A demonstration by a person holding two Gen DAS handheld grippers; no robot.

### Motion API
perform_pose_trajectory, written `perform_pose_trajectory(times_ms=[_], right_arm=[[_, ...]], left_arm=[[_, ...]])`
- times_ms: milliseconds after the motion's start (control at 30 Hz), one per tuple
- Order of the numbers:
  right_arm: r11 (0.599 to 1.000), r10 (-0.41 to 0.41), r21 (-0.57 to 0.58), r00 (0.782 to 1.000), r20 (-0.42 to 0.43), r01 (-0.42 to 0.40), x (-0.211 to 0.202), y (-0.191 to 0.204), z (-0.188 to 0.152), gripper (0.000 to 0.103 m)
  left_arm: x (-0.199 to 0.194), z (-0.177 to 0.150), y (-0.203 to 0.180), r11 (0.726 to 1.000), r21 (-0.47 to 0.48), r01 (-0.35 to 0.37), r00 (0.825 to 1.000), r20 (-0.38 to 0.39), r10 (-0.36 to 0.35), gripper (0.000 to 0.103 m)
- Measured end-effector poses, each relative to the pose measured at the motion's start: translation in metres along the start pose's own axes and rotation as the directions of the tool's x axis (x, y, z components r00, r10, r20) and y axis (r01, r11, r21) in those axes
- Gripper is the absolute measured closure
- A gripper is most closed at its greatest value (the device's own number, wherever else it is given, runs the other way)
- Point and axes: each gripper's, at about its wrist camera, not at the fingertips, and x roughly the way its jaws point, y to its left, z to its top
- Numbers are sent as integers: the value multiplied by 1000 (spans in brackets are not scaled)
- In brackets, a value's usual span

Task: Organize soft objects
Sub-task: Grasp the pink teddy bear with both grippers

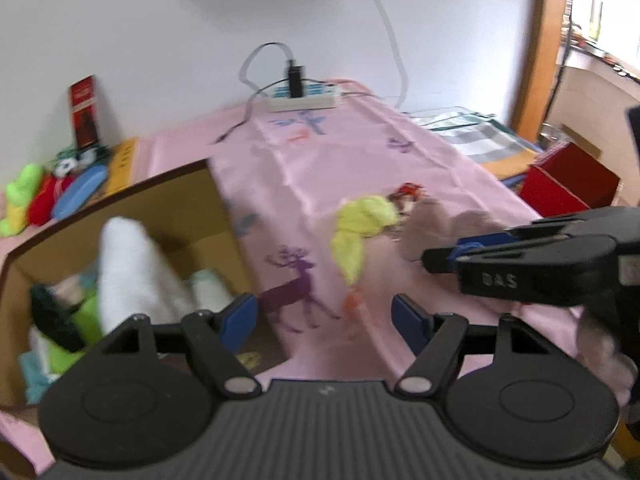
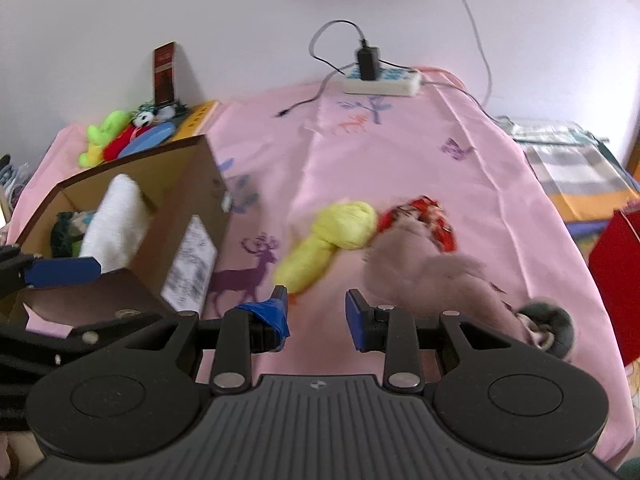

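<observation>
The left gripper (image 1: 324, 316) has its jaws spread wide with nothing between them; it hangs over the pink cloth (image 1: 344, 148), just right of the cardboard box (image 1: 176, 196). In the box a white towel (image 1: 132, 268) stands up among green and pale soft things.

The right gripper (image 2: 316, 312) has its jaws apart and empty, with only bare cloth between its blue pads. Its jaws are opening.

Ahead of the right gripper, slightly left of its gap, lies the yellow cloth (image 2: 332, 240), its lower end close to the left fingertip. To the right, just beyond the right fingertip, lies the grey-pink plush toy (image 2: 424, 268), touching the yellow cloth and a red patterned piece (image 2: 432, 216) behind it. All 3 lie on the pink cloth, right of the box.

At the far edge sits a white power strip (image 2: 380, 80).
</observation>
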Motion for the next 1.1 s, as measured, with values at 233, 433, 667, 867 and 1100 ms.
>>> perform_pose_trajectory(times_ms=[233,433,667,867,1100], right_arm=[[989,52,140,998,24,-55,-3,-47,1,89],[976,56,207,996,76,-70,-17,-88,6,89],[976,18,216,999,51,-29,-21,-124,8,89],[988,57,147,998,-22,-53,2,-125,12,89],[988,118,107,990,-80,-109,26,-107,17,86]], left_arm=[[26,-3,-29,997,52,59,998,10,-59,30],[51,-9,-47,988,72,138,990,-27,-137,30],[69,-8,-80,947,125,297,955,-47,-293,28],[89,0,-86,921,66,385,922,-68,-381,26],[101,3,-65,929,-10,370,926,-72,-370,25]])
